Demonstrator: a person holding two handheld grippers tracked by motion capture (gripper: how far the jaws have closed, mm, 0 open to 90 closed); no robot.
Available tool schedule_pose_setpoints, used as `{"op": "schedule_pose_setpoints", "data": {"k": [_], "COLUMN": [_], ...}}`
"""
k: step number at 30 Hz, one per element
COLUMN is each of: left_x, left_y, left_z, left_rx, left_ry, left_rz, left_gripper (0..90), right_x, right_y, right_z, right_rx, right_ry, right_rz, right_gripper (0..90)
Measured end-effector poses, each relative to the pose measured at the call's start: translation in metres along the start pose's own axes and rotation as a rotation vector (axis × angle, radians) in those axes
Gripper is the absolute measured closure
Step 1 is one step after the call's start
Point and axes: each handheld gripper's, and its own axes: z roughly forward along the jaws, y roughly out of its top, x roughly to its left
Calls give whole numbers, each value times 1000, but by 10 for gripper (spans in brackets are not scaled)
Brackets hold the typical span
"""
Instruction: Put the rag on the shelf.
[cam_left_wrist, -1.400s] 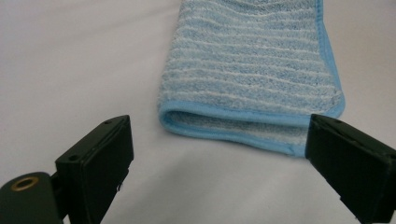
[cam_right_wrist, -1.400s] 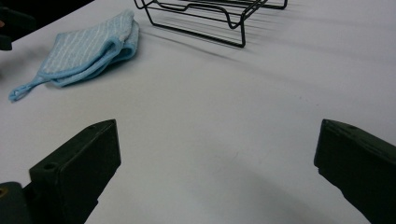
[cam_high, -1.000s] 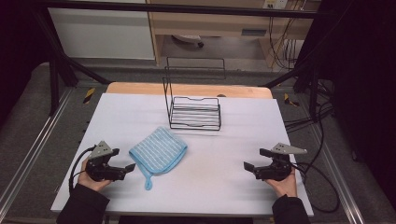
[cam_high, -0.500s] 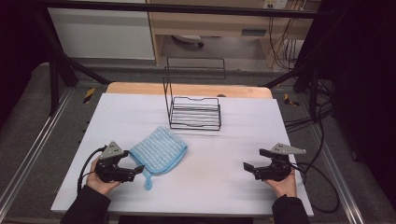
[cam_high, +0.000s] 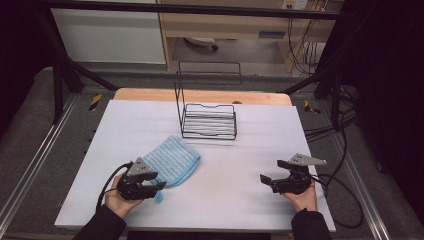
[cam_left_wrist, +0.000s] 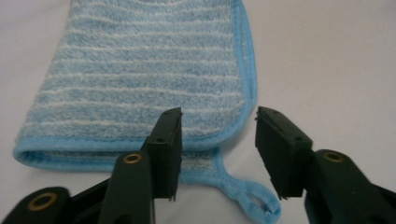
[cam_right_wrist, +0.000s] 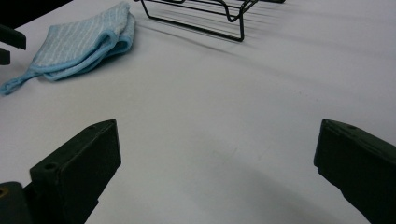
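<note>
Left gripper (cam_high: 156, 186) reached striped terry cloth (cam_high: 172, 161) | jaws closing, astride corner, not pinching

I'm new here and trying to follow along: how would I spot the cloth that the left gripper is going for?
Start at the white table and find the black wire rack near its far edge. Nearer the person and to the left lies the folded cloth, right in front of the left gripper. It is the one soft thing there: light blue towelling with pale stripes, a blue hem and a small hanging loop at its corner.

cloth (cam_high: 172, 162) near-left on table (cam_high: 250, 210), wire rack (cam_high: 209, 121) behind it, mid-table.
</note>
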Motion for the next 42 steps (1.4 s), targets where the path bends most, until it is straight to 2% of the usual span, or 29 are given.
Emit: {"op": "schedule_pose_setpoints", "data": {"k": [2,8,17,21,29,33,34,36,39,42], "left_x": [-1,-1,-4,-3,-2,-2,-2,-4,-9,-10], "left_y": [-2,-10,-12,-12,-12,-11,-11,-9,-7,-8], "left_z": [2,9,12,12,14,12,11,12,13,14], "left_rx": [29,88,113,125,130,107,92,78,94,96], "left_ry": [9,16,31,28,-2,-10,-21,-40,-39,-3], "left_rz": [-10,-42,-73,-92,-129,-136,-141,-143,-125,-122], "left_gripper": [585,641,657,696,834,871,900,900,900,900], "right_x": [0,0,0,0,0,0,0,0,0,0], "right_y": [0,0,0,0,0,0,0,0,0,0], "right_z": [0,0,0,0,0,-1,-1,-1,-1,-1], "right_rx": [-2,-3,-3,-1,0,-5,-5,-11,-7,-5], "right_ry": [0,1,1,2,1,-1,1,3,0,2], "right_rz": [-3,-1,1,1,-1,-1,-1,2,0,-2], "right_gripper": [12,13,13,14,14,14,14,15,15,15]}}
